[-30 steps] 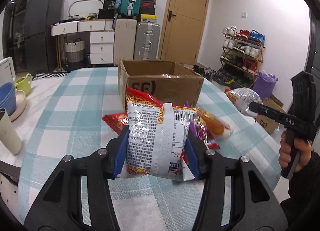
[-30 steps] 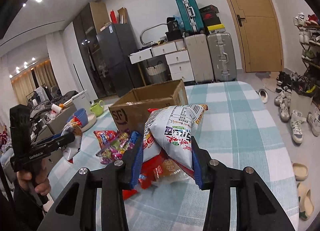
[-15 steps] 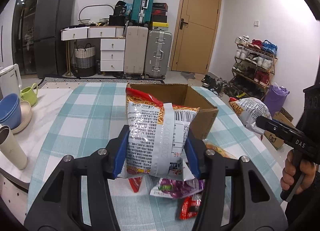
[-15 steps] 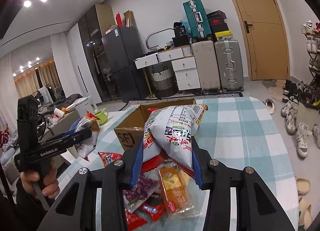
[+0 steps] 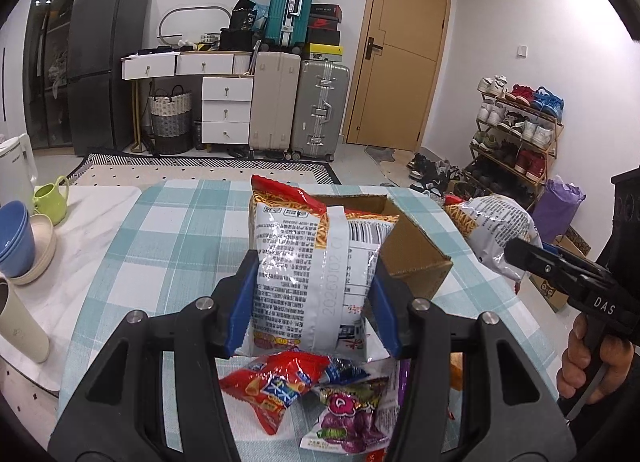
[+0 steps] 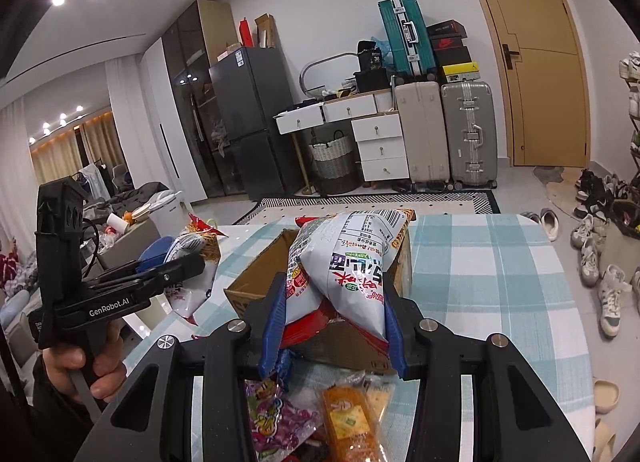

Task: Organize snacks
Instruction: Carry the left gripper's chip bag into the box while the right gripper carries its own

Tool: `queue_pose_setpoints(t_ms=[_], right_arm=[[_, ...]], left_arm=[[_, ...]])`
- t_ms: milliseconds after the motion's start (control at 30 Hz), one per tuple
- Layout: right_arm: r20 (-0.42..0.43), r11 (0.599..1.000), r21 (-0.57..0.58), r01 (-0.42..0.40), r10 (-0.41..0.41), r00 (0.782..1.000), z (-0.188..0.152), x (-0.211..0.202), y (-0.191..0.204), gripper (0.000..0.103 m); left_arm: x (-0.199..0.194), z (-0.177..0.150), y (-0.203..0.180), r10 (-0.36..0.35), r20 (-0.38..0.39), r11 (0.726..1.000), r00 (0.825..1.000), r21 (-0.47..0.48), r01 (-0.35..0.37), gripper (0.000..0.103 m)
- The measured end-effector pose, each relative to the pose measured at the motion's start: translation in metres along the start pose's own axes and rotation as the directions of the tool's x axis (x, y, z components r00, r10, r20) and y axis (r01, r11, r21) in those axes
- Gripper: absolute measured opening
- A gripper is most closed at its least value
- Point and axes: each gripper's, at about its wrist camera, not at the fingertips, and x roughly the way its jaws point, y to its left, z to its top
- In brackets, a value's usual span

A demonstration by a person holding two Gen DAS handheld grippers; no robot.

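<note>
Each gripper holds up a puffy snack bag with its printed back to the camera. The left gripper [image 5: 312, 302] has its blue pads pressed into both sides of a silver-white bag [image 5: 316, 274] with a red and orange top edge; the bag's back carries dense small print, a barcode and the date stamp "20260102" down the centre seam. It hangs above the table, in front of the open cardboard box [image 5: 412, 246]. The right gripper [image 6: 332, 326] is clamped the same way on a second bag [image 6: 348, 262], also silver-white with a barcode, red characters low down and a red strip at the bottom, tilted over the near wall of the box.

In the right wrist view the left gripper's handle reads "GenRobot.AI"; in the left wrist view the right gripper's body reads "DAS".

Loose packets lie on the green-and-white checked tablecloth [image 5: 168, 229] below the grippers: a red packet [image 5: 272, 386] with blue and yellow print, a purple grape-pictured packet [image 5: 348, 418], and an orange wrapped cake [image 6: 352, 418] just beside it. The writing on these is too small to read.

At the table's left edge sit stacked blue bowls [image 5: 16, 238], a green mug [image 5: 50, 197] and a cream tumbler [image 5: 18, 322]. Suitcases [image 5: 320, 105] stand by the far wall.
</note>
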Motion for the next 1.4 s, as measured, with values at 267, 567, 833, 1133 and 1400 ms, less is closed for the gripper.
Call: queue_pose_setpoints(t_ms=[267,567,833,1133,1400], right_arm=[[-0.033,1.000,-0.002,-0.010,0.010,0.999,0.015,0.033,-0.004,0.043],[-0.107,1.000,-0.006,-0.022,0.021,0.994,0.017,0.078,-0.013,0.043],[-0.142,1.000,-0.013,-0.028,0.026,0.990,0.016,0.104,-0.020,0.043],[-0.214,0.999,-0.010,-0.044,0.040,0.976,0.001,0.128,-0.026,0.043],[-0.250,0.997,0.059,-0.041,0.054,0.967,-0.008,0.129,-0.029,0.043]], left_arm=[[0.016,0.016,-0.002,0.003,-0.016,1.000,1.000,0.003,-0.003,0.049],[0.069,0.031,0.004,0.010,-0.064,1.000,0.998,-0.001,-0.010,0.049],[0.109,0.024,0.006,0.026,-0.096,1.000,0.995,0.015,-0.024,0.049],[0.130,0.021,-0.006,0.039,-0.098,0.997,0.994,0.072,-0.032,0.049],[0.148,0.012,-0.009,0.020,-0.162,0.997,0.987,0.072,-0.009,0.049]])
